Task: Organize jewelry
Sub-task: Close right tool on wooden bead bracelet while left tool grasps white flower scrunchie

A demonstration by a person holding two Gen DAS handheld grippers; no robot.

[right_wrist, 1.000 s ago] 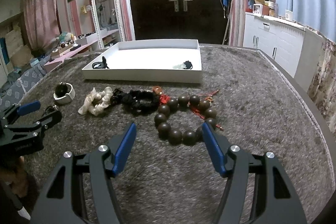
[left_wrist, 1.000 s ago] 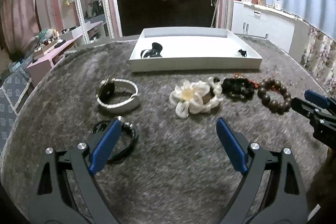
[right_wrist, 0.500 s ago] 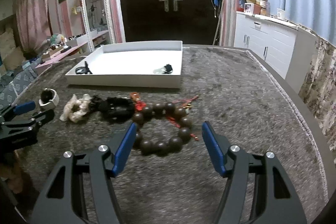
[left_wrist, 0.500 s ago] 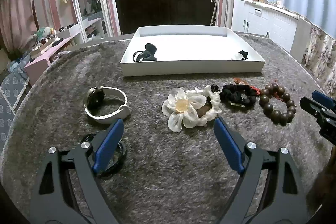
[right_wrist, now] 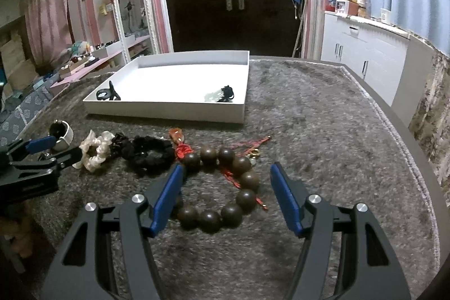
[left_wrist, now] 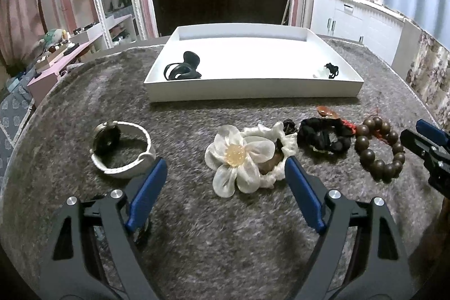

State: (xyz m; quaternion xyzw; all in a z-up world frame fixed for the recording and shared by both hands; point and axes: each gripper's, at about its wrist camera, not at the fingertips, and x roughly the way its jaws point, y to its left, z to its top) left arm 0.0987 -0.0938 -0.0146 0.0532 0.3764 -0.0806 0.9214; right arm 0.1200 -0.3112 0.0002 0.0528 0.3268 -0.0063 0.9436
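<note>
Left wrist view: the left hand-held gripper (left_wrist: pixel 225 187) stands open with nothing pressed between its pads, its jaws having just been closing a little. Just ahead of it, nearer its right finger, lies the flower scrunchie (left_wrist: pixel 247 156) on the bench (left_wrist: pixel 225 243); the watch (left_wrist: pixel 121 151) sits just beyond its left finger. The scrunchie looks soft and light, so a pinch across the gathered fabric ring should hold better than one on the thin petals. The watch is stiffer, and its strap is probably the safest place to grip.

Right wrist view: the right hand-held gripper (right_wrist: pixel 225 198) is also open, holding nothing, with the bead bracelet (right_wrist: pixel 222 187) lying between and just ahead of its fingers. The beads look hard, round and likely slippery, so closing across 1 side of the loop seems best. To its left lies a black scrunchie (right_wrist: pixel 149 153). Farther ahead sits the tray (right_wrist: pixel 168 110), already holding 2 small dark pieces.
</note>
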